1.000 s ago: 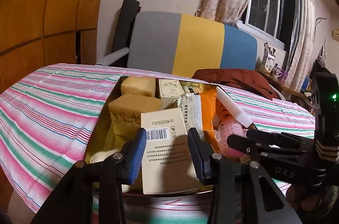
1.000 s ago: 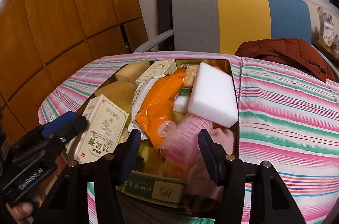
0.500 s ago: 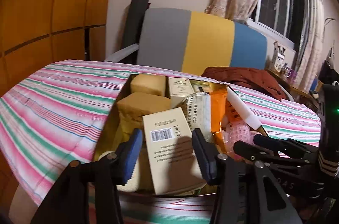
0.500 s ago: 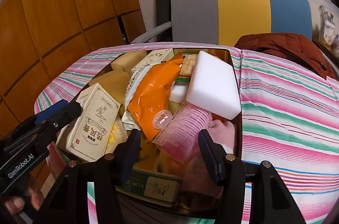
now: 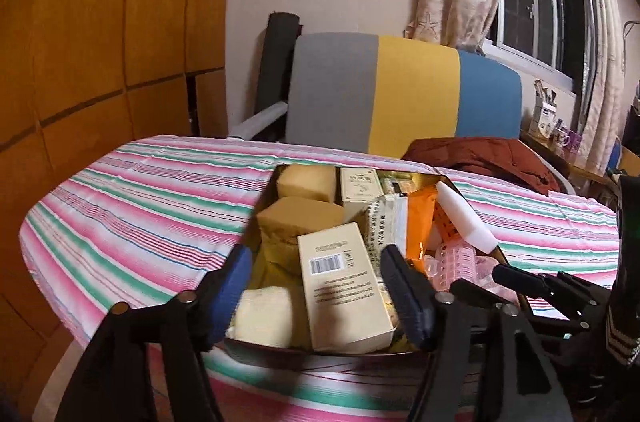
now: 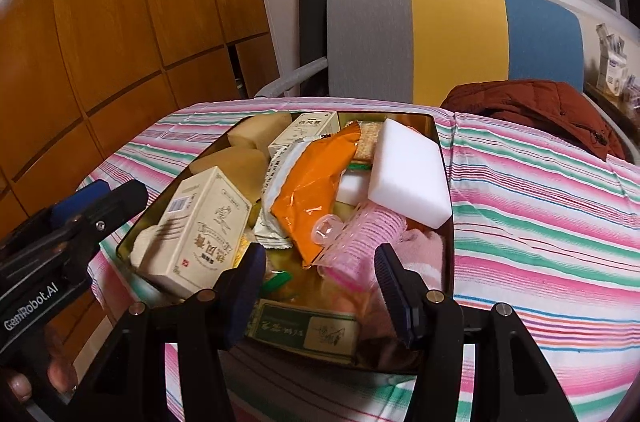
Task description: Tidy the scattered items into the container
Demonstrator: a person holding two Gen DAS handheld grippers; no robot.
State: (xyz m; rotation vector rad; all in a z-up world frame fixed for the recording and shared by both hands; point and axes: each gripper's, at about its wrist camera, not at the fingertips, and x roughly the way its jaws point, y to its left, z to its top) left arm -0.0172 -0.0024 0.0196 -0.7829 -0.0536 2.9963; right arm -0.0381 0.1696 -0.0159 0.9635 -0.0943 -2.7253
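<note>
Left wrist view: cream carton [image 5: 344, 286] propped aslant in container [image 5: 264, 198] on striped tablecloth [image 5: 132, 206], leaning on contents because full. Left gripper [image 5: 316, 290] just opened wide, flanking carton, not gripping. Right gripper [image 6: 316, 282] partly open, empty, above pink roller [image 6: 360, 234].

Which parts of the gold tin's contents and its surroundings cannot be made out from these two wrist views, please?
- Right wrist: gold tin, near corner hidden behind right gripper.
- Left wrist: pale wad, cut off by left gripper, jaws just opened.
- Cream barcode box: print too small.
- Windowsill clutter: too small.
</note>
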